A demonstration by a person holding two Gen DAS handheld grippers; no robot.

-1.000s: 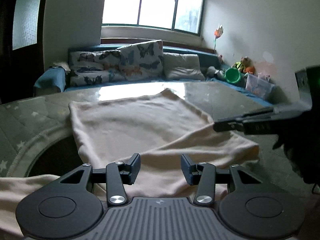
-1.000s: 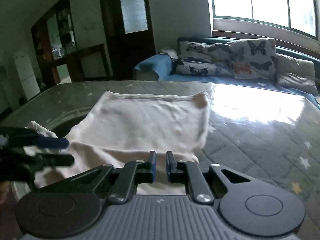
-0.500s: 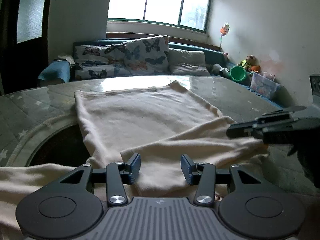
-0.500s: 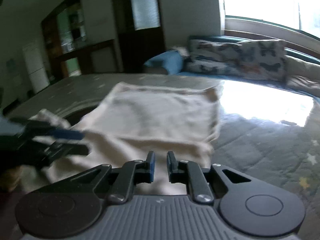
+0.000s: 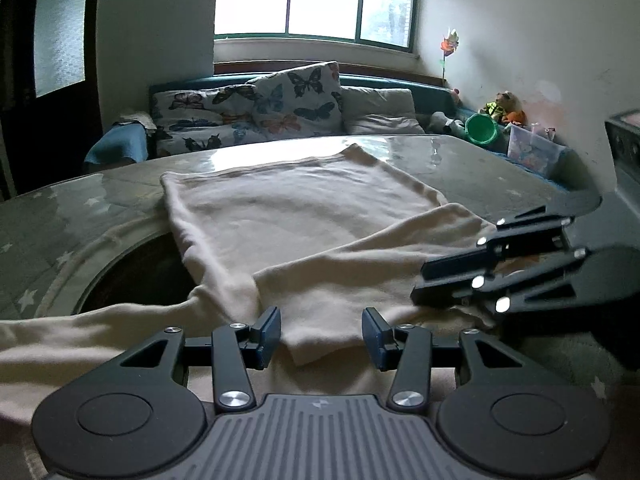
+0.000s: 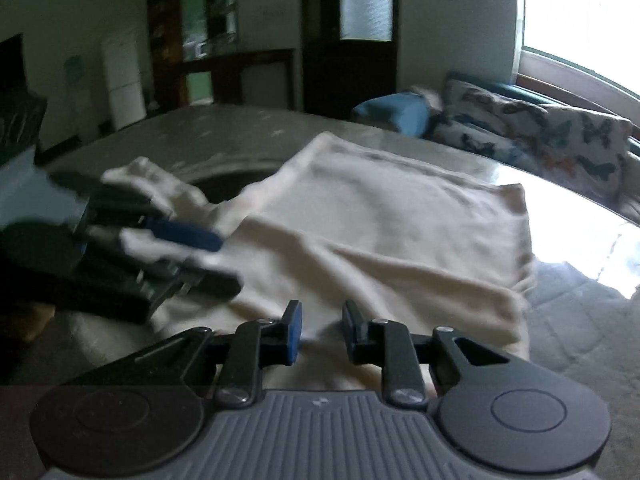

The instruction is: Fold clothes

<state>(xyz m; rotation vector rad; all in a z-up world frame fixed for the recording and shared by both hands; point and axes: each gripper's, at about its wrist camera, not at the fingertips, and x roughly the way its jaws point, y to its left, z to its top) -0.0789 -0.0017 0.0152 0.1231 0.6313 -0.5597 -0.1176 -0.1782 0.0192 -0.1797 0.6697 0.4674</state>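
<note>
A cream garment (image 5: pixel 288 220) lies spread on the glass-topped table, one part folded across its near side, a sleeve trailing left. It also shows in the right wrist view (image 6: pixel 384 232). My left gripper (image 5: pixel 321 335) is open and empty, low over the folded near edge. My right gripper (image 6: pixel 319 332) is open with nothing between its fingers, over the garment's near right corner. In the left wrist view the right gripper (image 5: pixel 424 284) comes in from the right over the cloth. In the right wrist view the left gripper (image 6: pixel 212 264) is at the left, blurred.
The table (image 5: pixel 472 168) has a shiny glass top over a star-patterned cover. A sofa with butterfly cushions (image 5: pixel 280 108) stands behind it. A green bucket (image 5: pixel 482 130) and a plastic box (image 5: pixel 532 152) sit far right. A dark door and cabinets (image 6: pixel 240 68) stand at the left.
My right gripper has opened from shut and swung left and down toward the garment's near edge. Both grippers are lower and closer to the folded cloth. The left gripper stays open.
</note>
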